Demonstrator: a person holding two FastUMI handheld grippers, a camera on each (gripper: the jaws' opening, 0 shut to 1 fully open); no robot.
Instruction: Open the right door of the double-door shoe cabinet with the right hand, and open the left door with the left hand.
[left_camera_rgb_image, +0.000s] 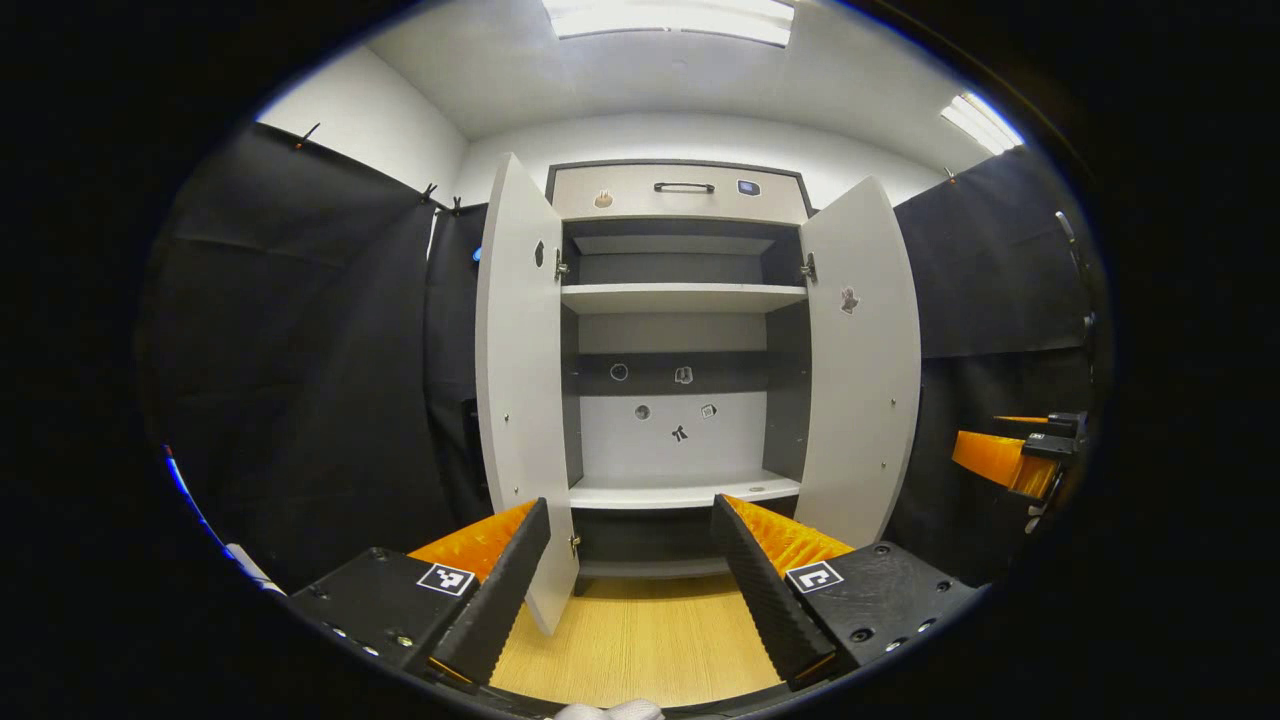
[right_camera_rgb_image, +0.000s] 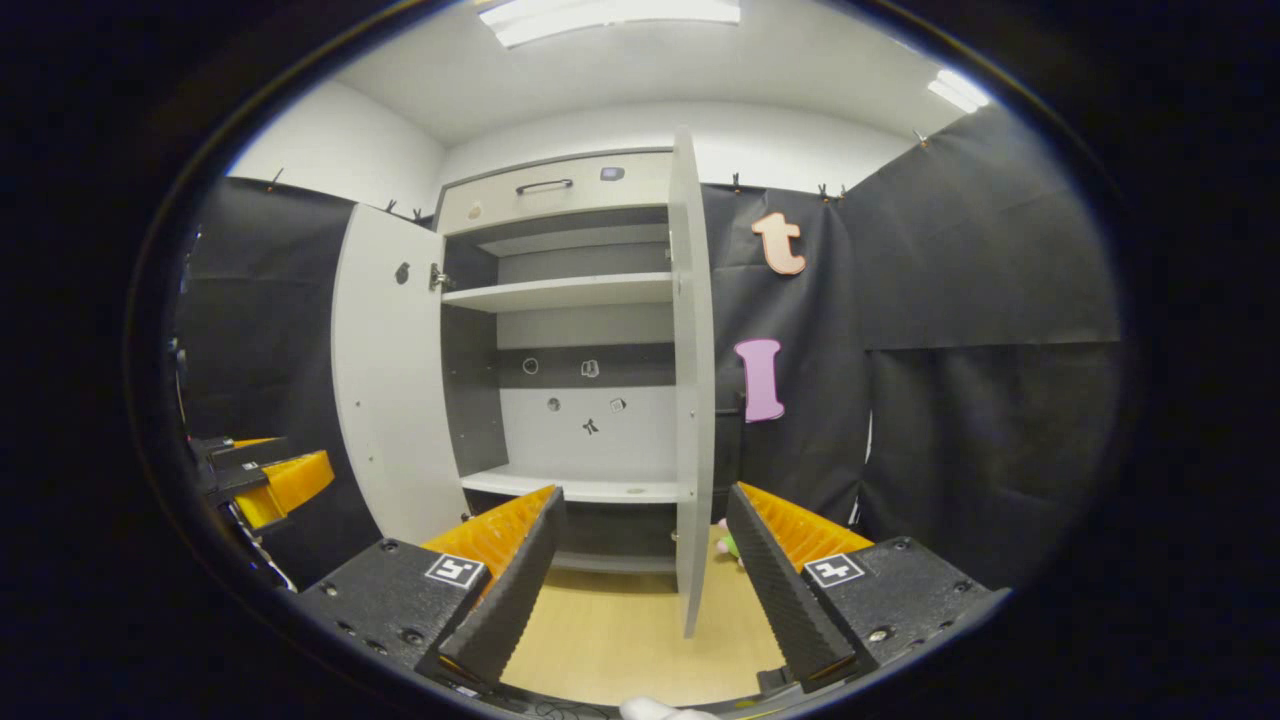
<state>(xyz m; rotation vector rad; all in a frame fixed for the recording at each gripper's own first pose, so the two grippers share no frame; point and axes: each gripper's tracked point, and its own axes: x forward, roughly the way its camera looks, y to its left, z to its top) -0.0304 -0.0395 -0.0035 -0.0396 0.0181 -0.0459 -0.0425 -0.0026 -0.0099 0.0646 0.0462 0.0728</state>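
Shoe cabinet (left_camera_rgb_image: 680, 300): both doors swung wide, shelves bare; left tool (left_camera_rgb_image: 630, 570), right tool (right_camera_rgb_image: 645, 560) spread.

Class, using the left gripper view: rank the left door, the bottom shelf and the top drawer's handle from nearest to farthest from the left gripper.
1. Left door, swung open, its lower edge between the left gripper fingers.
2. Bottom shelf, inside the cabinet, straight ahead.
3. Drawer handle, top centre.

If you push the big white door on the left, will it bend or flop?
Probably not. The left door looks like a flat, stiff board, so it should stay straight. It hangs on a hinge, so a push would likely swing it sideways easily.
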